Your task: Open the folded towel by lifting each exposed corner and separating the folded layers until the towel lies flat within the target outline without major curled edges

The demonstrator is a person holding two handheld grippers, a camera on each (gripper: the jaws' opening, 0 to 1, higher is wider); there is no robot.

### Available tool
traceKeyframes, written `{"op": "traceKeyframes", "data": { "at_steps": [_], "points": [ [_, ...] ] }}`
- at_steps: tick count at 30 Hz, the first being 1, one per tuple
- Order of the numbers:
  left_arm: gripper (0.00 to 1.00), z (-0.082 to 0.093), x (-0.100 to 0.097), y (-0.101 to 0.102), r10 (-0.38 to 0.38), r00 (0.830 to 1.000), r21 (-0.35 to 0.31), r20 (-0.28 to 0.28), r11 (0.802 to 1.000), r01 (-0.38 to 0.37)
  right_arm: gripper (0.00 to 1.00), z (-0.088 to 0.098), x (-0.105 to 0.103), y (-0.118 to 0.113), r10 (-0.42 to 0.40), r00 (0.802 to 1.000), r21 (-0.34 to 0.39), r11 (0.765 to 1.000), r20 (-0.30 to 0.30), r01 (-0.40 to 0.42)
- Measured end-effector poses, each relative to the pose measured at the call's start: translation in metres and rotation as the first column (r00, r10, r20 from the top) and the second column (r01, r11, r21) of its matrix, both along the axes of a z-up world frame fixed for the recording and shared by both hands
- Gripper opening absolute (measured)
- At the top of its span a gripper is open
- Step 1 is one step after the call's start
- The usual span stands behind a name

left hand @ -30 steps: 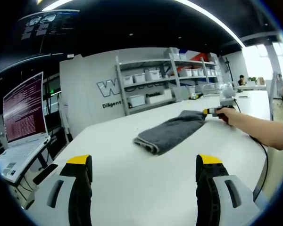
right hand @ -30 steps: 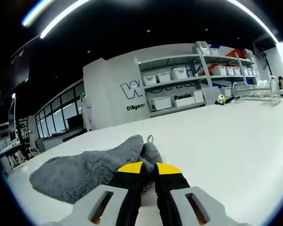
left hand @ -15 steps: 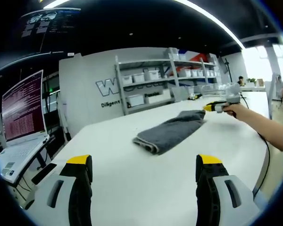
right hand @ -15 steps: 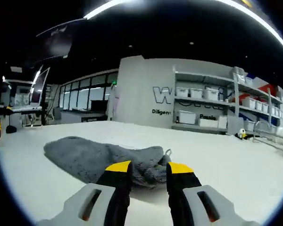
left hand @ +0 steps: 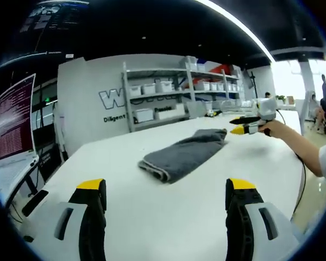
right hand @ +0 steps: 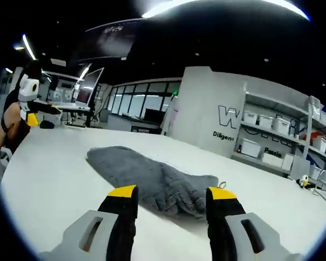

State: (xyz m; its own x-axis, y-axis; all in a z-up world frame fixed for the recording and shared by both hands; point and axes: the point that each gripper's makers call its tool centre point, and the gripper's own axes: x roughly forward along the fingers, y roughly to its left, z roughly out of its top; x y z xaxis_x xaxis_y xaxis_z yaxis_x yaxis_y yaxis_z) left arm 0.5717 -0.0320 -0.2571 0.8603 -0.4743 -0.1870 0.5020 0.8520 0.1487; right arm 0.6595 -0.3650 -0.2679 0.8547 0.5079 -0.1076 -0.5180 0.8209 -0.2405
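- The folded grey terry towel [left hand: 182, 153] lies on the white table [left hand: 168, 212], out in the middle of its top, with no gripper touching it.
- In the left gripper view the left gripper [left hand: 167, 187] hangs over the near table edge, its yellow-tipped black jaws spread wide and holding nothing; the towel is well beyond them.
- In that view the right gripper [left hand: 243, 125], in a person's hand [left hand: 275, 129], sits just right of the towel's far end, jaws parted.
- In the right gripper view the right gripper [right hand: 174, 193] is spread, with the towel [right hand: 152, 182] just past its tips, a small loop at the right end.
- Grey shelving with white bins [left hand: 163, 98] stands against the far wall.
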Motion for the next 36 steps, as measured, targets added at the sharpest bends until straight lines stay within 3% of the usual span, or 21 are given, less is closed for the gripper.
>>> {"op": "traceKeyframes", "data": {
  "at_steps": [4,13,17,21,24,31,36],
  "points": [
    [0.88,-0.004,0.006,-0.009,-0.05,0.999,-0.011,-0.018,0.999,0.049,0.67,0.0,-0.006,-0.003,0.03,1.0,-0.014,0.999,0.009,-0.03],
    [0.89,-0.007,0.026,-0.022,-0.142,0.99,-0.02,0.005,0.99,0.142,0.8,0.004,-0.009,-0.022,0.032,0.999,-0.008,0.999,0.019,-0.032],
    [0.89,-0.003,0.028,-0.032,-0.192,0.981,-0.061,-0.007,0.98,0.192,0.88,0.005,-0.009,-0.029,0.023,1.0,0.011,1.0,0.012,-0.024],
    [0.89,-0.006,0.035,-0.038,-0.21,0.978,-0.016,-0.02,0.978,0.209,0.94,0.003,-0.009,-0.034,0.012,1.0,0.019,1.0,0.002,-0.012],
    [0.89,-0.004,0.039,-0.043,-0.229,0.973,-0.019,-0.03,0.973,0.229,0.99,0.002,-0.009,-0.036,0.008,1.0,0.024,1.0,-0.009,-0.008],
    [0.89,-0.004,0.053,-0.049,-0.246,0.968,0.029,-0.041,0.969,0.247,0.99,0.003,-0.013,-0.035,0.017,1.0,0.035,0.999,-0.008,-0.017],
    [0.9,-0.004,0.069,-0.048,-0.25,0.967,0.1,-0.046,0.962,0.253,0.99,0.006,-0.014,-0.036,0.016,1.0,0.07,0.997,-0.004,-0.016]
  ]
}}
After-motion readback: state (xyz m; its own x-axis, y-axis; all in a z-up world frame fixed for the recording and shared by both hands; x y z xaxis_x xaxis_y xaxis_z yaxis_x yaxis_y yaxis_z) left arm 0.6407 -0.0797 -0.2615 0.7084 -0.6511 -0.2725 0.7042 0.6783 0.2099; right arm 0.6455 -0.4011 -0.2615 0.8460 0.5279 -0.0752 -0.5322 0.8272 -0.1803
